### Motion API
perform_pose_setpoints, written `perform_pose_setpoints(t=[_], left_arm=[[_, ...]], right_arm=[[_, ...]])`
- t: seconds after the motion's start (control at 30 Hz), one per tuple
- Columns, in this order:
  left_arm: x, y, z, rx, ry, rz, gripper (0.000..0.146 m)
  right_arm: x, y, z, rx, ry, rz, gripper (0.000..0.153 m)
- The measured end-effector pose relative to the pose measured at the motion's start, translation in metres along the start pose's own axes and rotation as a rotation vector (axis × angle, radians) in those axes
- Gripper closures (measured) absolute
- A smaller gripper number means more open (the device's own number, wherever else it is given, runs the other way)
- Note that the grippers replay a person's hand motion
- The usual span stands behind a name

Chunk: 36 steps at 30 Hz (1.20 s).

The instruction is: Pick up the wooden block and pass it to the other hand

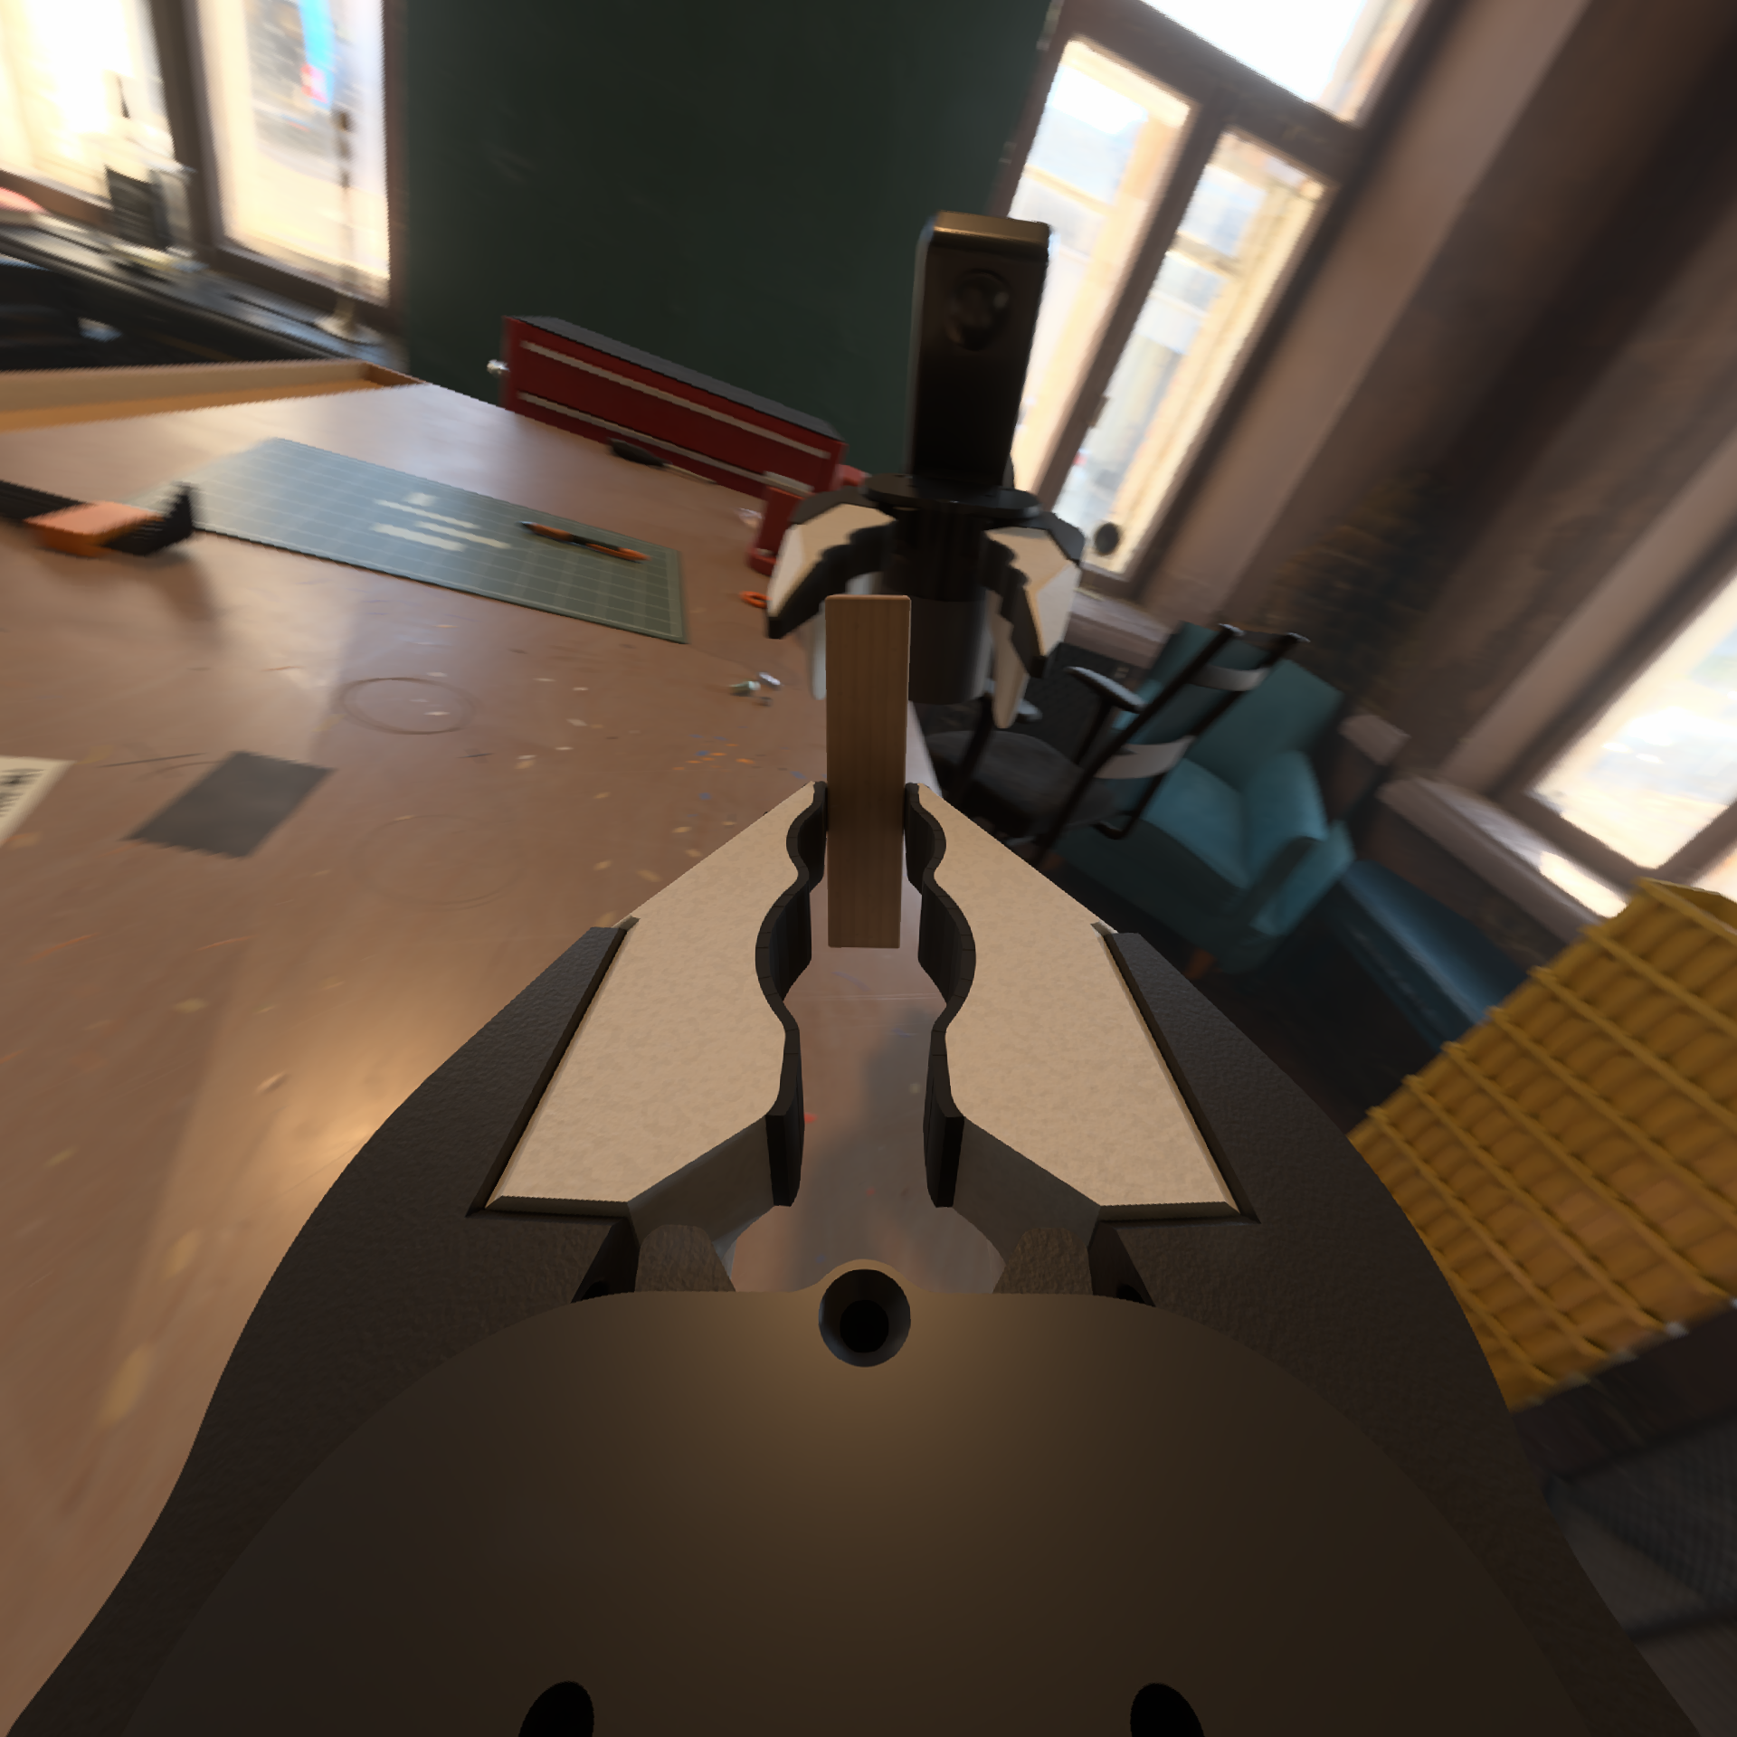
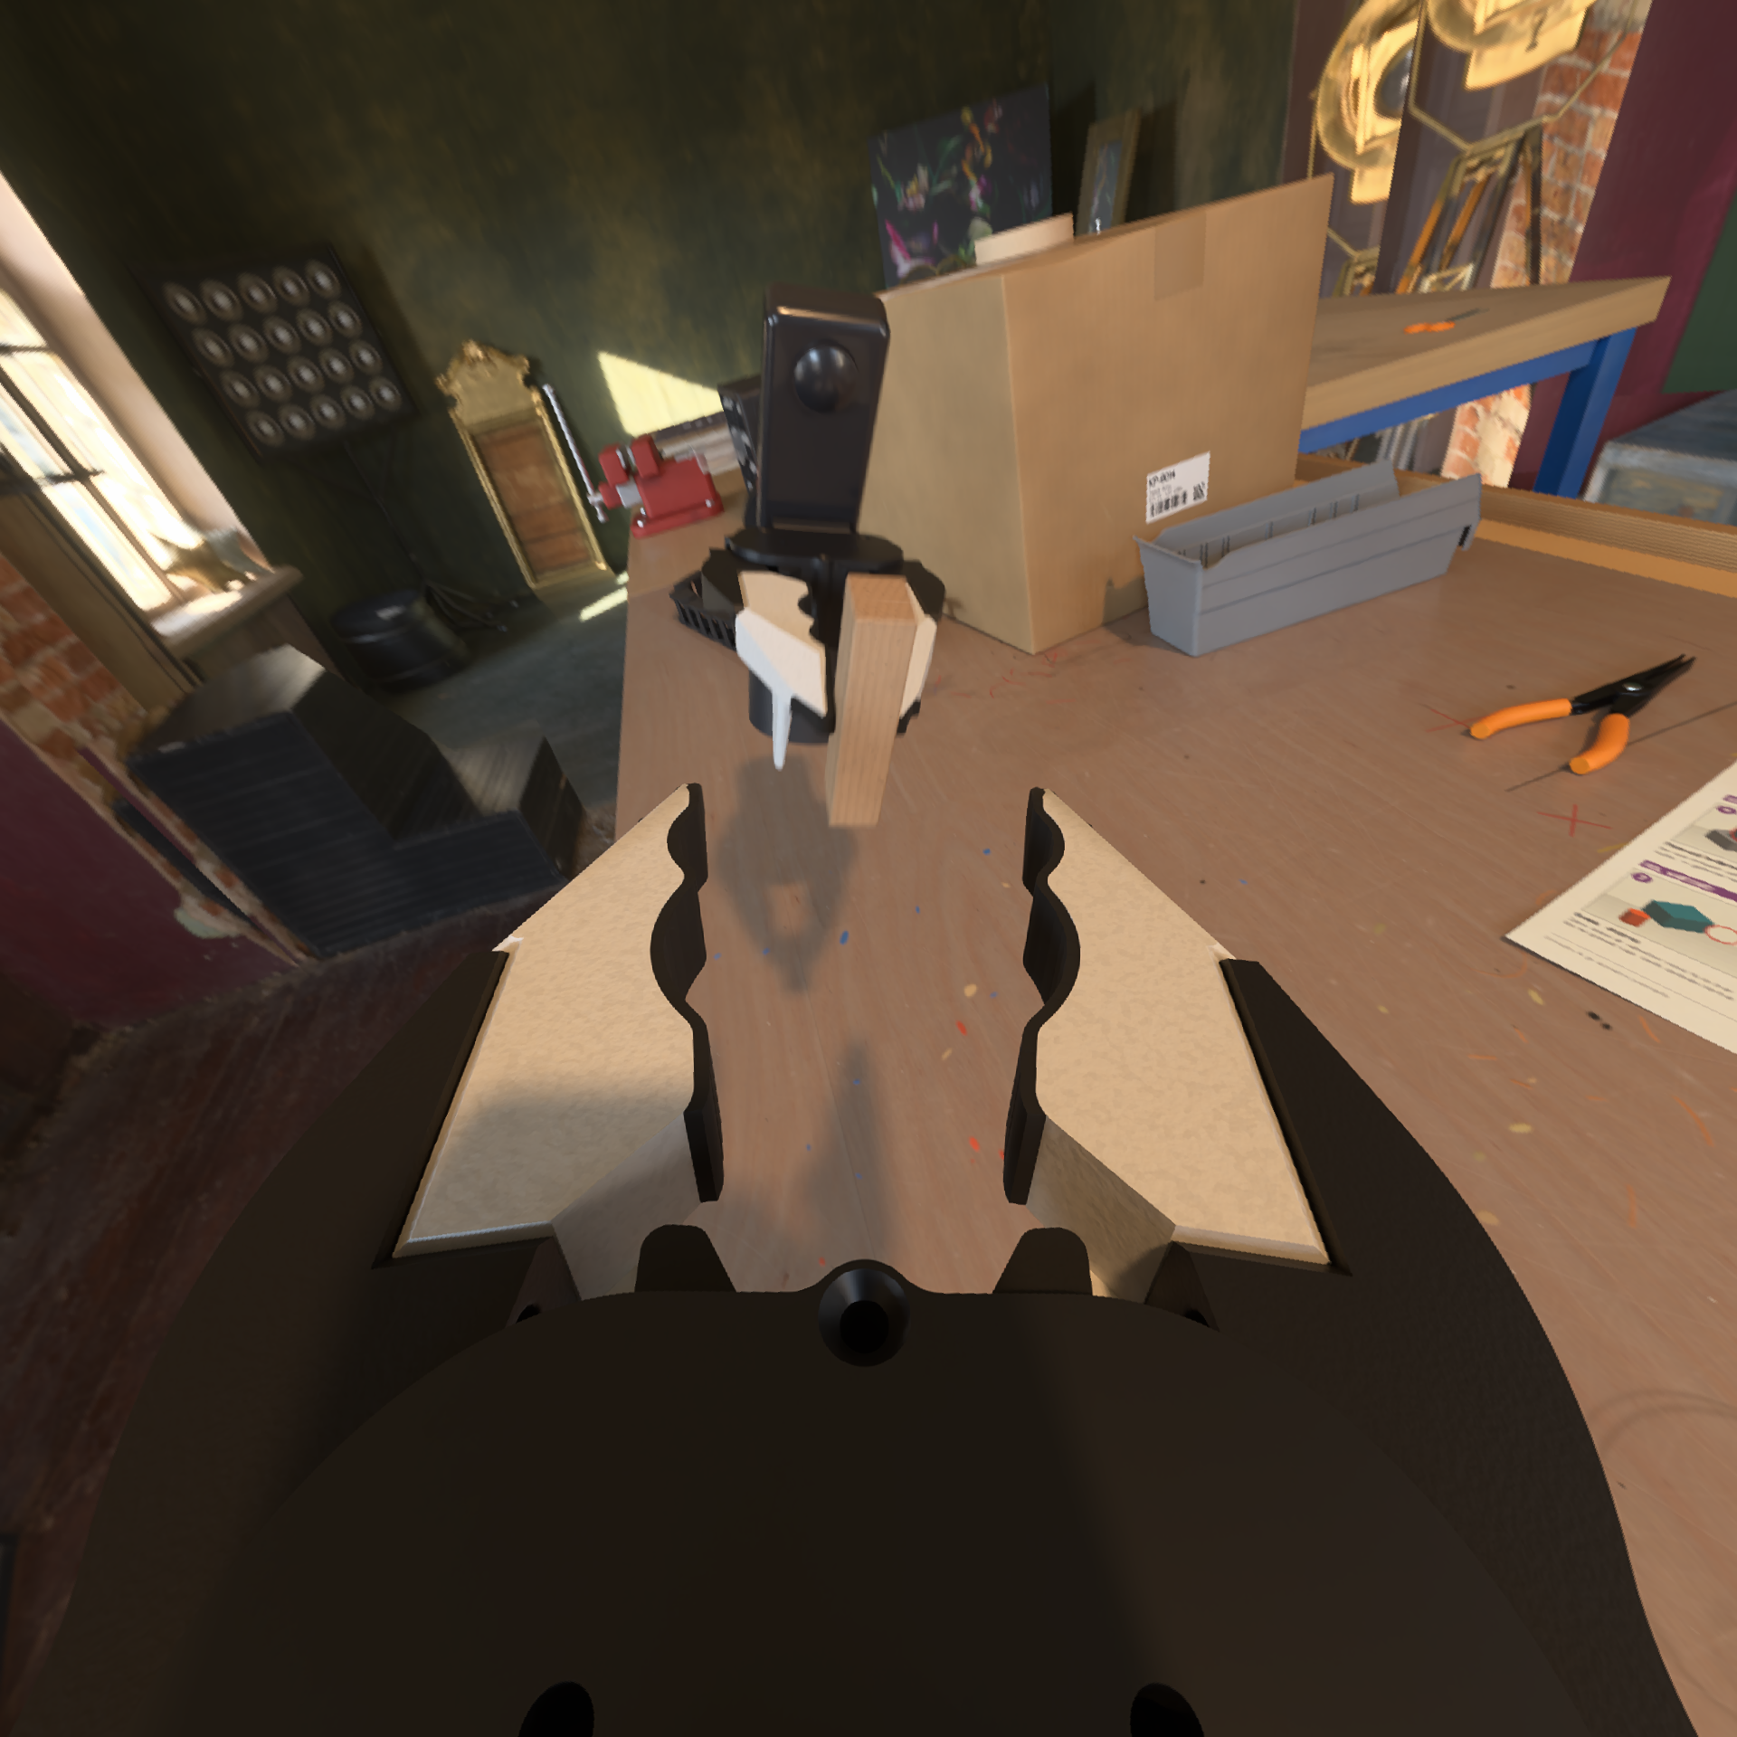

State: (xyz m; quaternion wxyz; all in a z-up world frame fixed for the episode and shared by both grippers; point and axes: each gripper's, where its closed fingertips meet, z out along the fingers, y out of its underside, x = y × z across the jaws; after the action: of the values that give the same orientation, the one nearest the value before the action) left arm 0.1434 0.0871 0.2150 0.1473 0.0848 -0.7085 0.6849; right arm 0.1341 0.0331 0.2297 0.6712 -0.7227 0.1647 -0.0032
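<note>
My left gripper (image 1: 866, 799) is shut on the wooden block (image 1: 868, 766), a long light-brown bar held upright between its fingertips, above the table. The right gripper (image 1: 926, 620) shows beyond the block in the left wrist view, facing me with fingers spread. In the right wrist view my right gripper (image 2: 865, 799) is open and empty. The block (image 2: 869, 700) hangs ahead of it, a short way beyond its fingertips, held by the left gripper (image 2: 827, 649) above the table.
A green cutting mat (image 1: 451, 536), a red toolbox (image 1: 667, 404) and a yellow basket (image 1: 1579, 1128) show in the left wrist view. A cardboard box (image 2: 1100, 414), a grey bin (image 2: 1306, 564), orange pliers (image 2: 1579, 724) and a paper sheet (image 2: 1654, 921) lie on the wooden table (image 2: 1222, 1034).
</note>
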Motion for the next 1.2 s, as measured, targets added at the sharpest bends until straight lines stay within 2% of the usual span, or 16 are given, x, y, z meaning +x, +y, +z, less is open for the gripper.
perform_pose_setpoints(t=[0.13,0.3,0.33,0.4,0.43,0.73,0.83,1.0,1.1,1.2], left_arm=[[0.021,0.005,0.03,-0.006,0.127,-0.009,0.13],[0.02,0.017,0.049,-0.052,0.127,-0.03,0.13],[0.019,0.016,0.049,-0.047,0.121,-0.033,0.13],[0.017,0.016,0.049,-0.04,0.103,-0.033,0.13],[0.016,0.015,0.048,-0.033,0.1,-0.036,0.13],[0.001,0.013,0.04,-0.011,0.055,-0.133,0.129],[-0.006,0.01,0.028,0.007,0.026,-0.139,0.105],[-0.011,-0.005,0.003,0.056,-0.046,-0.103,0.106],[-0.01,-0.013,-0.013,0.081,-0.091,-0.08,0.106],[-0.007,-0.019,-0.025,0.102,-0.107,-0.068,0.107]], right_arm=[[0.002,-0.001,0.0,0.024,0.001,0.037,0.086],[-0.007,0.002,0.008,0.029,-0.109,0.106,0.087],[-0.007,0.004,0.01,0.02,-0.111,0.1,0.095],[-0.008,0.005,0.013,0.025,-0.112,0.086,0.128],[-0.008,0.004,0.014,0.034,-0.109,0.087,0.136],[0.006,0.002,0.015,0.076,-0.047,0.099,0.137],[0.011,-0.005,0.004,0.109,-0.039,0.108,0.137],[0.03,-0.014,-0.019,0.153,0.037,0.106,0.137],[0.054,-0.02,-0.043,0.177,0.139,0.092,0.137],[0.097,-0.024,-0.087,0.183,0.361,0.064,0.137]])
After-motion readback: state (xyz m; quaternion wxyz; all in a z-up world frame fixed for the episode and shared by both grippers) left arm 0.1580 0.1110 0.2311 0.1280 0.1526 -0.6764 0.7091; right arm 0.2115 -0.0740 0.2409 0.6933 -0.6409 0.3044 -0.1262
